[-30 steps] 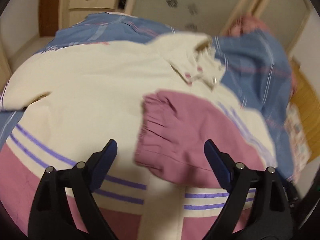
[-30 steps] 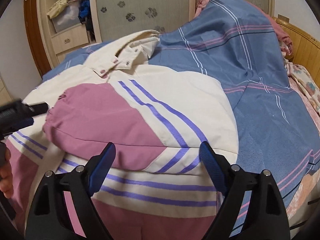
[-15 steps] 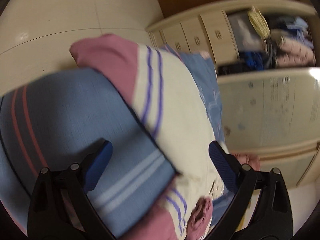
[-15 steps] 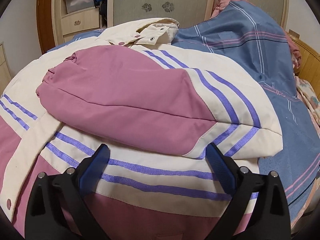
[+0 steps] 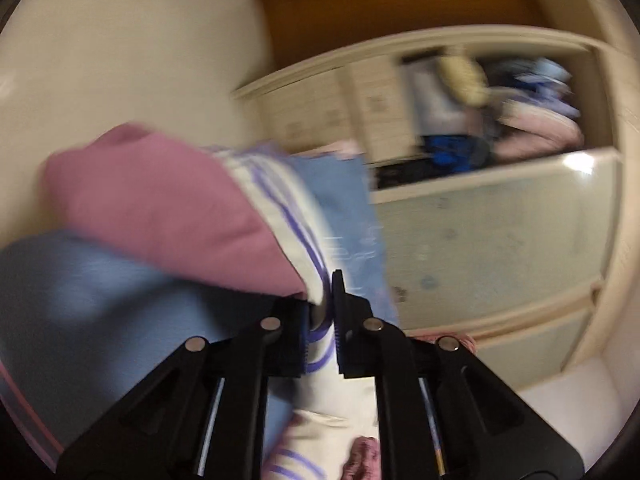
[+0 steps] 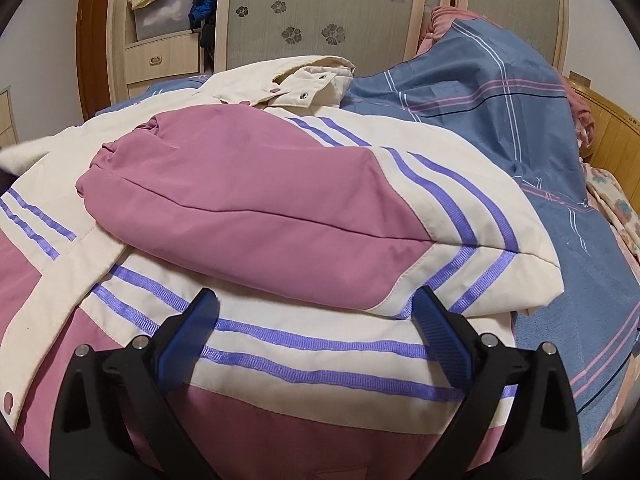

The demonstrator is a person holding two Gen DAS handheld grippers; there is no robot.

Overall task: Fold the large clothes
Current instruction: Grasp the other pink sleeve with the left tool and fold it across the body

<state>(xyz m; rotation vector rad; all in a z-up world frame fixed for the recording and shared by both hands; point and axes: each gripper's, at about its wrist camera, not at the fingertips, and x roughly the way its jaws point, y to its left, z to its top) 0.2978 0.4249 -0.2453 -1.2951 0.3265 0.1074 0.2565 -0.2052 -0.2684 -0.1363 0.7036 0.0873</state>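
A large cream, pink and purple-striped jacket [image 6: 280,208] lies spread on the bed, with one pink sleeve [image 6: 248,204] folded across its front and its collar [image 6: 304,84] at the far end. My right gripper [image 6: 316,320] is open and empty just above the jacket's lower striped band. In the blurred left wrist view my left gripper [image 5: 322,320] is shut on the striped edge of the jacket's other sleeve [image 5: 160,204], whose pink cuff hangs out to the left.
A blue plaid duvet [image 6: 500,112] covers the bed under and to the right of the jacket. A wardrobe with an open shelf of clothes [image 6: 172,4] and frosted sliding doors [image 6: 320,12] stands behind. A wooden headboard [image 6: 612,136] is at the right.
My left gripper swung away from the jacket's front to its side sleeve and closed on the striped edge. My right gripper moved closer and lower over the jacket, still open.
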